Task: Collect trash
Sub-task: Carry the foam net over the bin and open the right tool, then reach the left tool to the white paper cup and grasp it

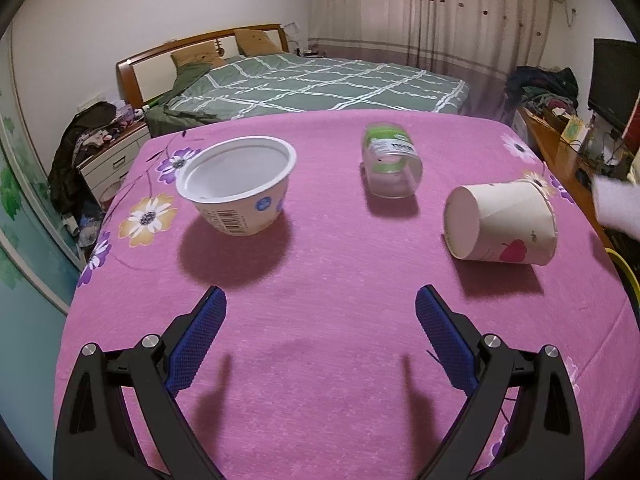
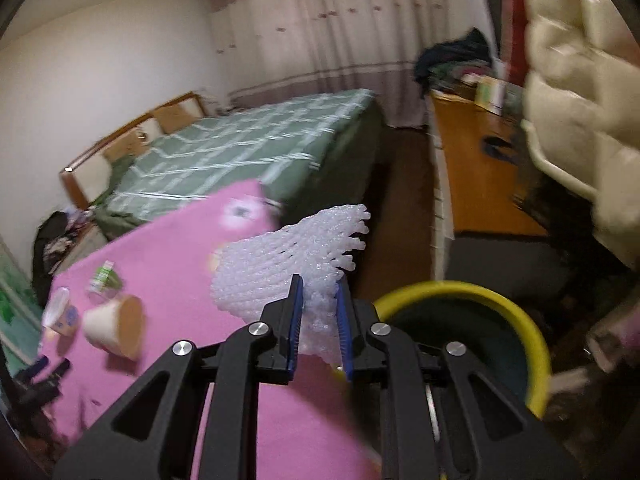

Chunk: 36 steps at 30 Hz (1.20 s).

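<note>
In the right wrist view my right gripper (image 2: 318,286) is shut on a white foam fruit net (image 2: 280,256), held past the table's right edge, beside a yellow-rimmed bin (image 2: 536,344) on the floor. The foam net (image 1: 618,210) shows blurred at the right edge of the left wrist view. My left gripper (image 1: 320,300) hangs open over the pink floral tablecloth (image 1: 320,360), holding nothing. Ahead of it stand a white yogurt tub (image 1: 240,188) upright, a clear bottle piece with a green label (image 1: 390,160) on its side, and a paper cup (image 1: 500,224) on its side.
A bed with a green checked cover (image 1: 312,84) lies beyond the table. A wooden desk (image 2: 480,184) with clutter stands to the right, a white quilted coat (image 2: 580,92) hangs above it. A nightstand with clothes (image 1: 100,148) is at the left.
</note>
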Available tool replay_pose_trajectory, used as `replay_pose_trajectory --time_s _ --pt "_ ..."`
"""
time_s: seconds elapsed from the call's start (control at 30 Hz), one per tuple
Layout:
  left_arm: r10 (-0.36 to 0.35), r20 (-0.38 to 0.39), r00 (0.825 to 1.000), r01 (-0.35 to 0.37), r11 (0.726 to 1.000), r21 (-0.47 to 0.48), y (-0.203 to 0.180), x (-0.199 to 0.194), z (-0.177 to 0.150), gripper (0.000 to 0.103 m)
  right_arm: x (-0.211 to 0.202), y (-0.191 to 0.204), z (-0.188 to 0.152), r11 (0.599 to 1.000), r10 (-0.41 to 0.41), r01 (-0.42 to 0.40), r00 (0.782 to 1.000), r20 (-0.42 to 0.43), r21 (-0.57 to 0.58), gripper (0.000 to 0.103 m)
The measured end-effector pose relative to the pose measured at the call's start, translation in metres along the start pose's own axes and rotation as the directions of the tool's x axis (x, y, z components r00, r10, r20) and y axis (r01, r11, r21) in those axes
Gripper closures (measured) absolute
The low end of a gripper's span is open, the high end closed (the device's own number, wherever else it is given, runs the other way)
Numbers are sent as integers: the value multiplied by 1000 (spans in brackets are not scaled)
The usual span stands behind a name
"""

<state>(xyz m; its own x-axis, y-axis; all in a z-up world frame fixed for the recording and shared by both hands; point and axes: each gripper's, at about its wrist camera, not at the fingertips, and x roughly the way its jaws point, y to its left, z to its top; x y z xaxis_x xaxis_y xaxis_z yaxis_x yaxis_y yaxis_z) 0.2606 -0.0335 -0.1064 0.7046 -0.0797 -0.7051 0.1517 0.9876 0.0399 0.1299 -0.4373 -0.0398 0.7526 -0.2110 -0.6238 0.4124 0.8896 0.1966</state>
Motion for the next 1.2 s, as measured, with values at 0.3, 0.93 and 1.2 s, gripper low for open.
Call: replay_pose_trajectory --time_s 0.3,0.93,1.2 --pt "-73 10 997 72 997 16 -16 -9 -2 9 -6 -81 -34 986 -143 148 987 -74 73 86" --pt "-163 -80 983 168 983 71 -109 6 24 5 16 -107 -60 989 -92 106 987 -135 106 55" --pt "-156 -89 984 164 983 86 -128 22 33 5 21 -109 -62 990 -60 78 987 -149 118 55"
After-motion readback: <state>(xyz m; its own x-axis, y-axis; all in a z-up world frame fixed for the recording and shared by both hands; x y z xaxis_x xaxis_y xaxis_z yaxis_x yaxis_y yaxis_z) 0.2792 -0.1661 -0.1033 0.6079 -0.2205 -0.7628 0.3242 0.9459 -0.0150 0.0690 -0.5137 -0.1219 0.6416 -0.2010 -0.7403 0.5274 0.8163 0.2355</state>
